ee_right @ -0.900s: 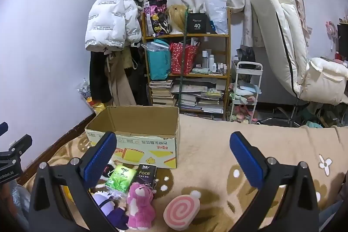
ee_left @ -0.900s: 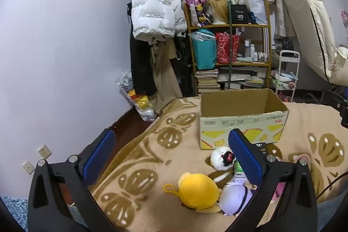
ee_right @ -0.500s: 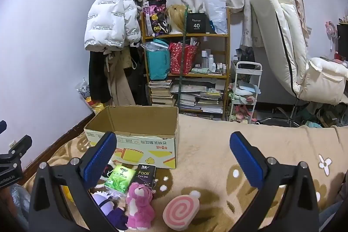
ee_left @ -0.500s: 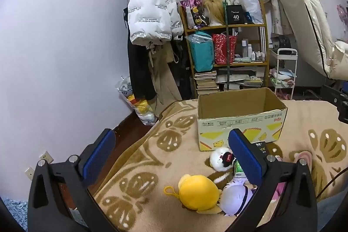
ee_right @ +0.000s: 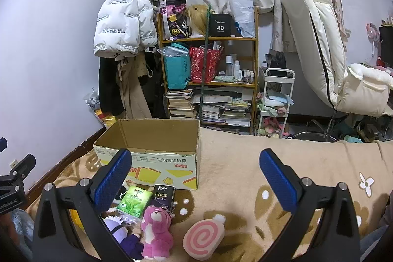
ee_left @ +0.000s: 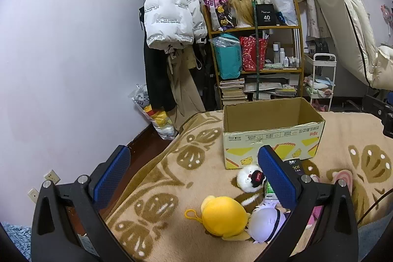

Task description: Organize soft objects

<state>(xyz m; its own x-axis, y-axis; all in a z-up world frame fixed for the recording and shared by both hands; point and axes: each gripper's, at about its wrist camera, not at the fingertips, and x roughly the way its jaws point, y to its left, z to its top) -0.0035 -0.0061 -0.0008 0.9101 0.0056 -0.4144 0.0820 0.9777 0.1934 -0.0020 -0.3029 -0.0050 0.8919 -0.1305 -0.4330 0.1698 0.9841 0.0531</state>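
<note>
Yellow plush (ee_left: 223, 216), pink swirl cushion (ee_right: 203, 238), blue-padded claws

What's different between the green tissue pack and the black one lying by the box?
The green tissue pack is bright green with a leaf picture; the black tissue pack is dark and reads "Face". The green one lies tilted, nearer the left side; the black one sits straighter, to its right. Both are small soft packs lying side by side on the blanket before the cardboard box.

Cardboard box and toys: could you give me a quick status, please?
Both tools open, holding nothing. Cardboard box looks empty; pink bear, yellow plush on blanket. Nothing blocking.
</note>
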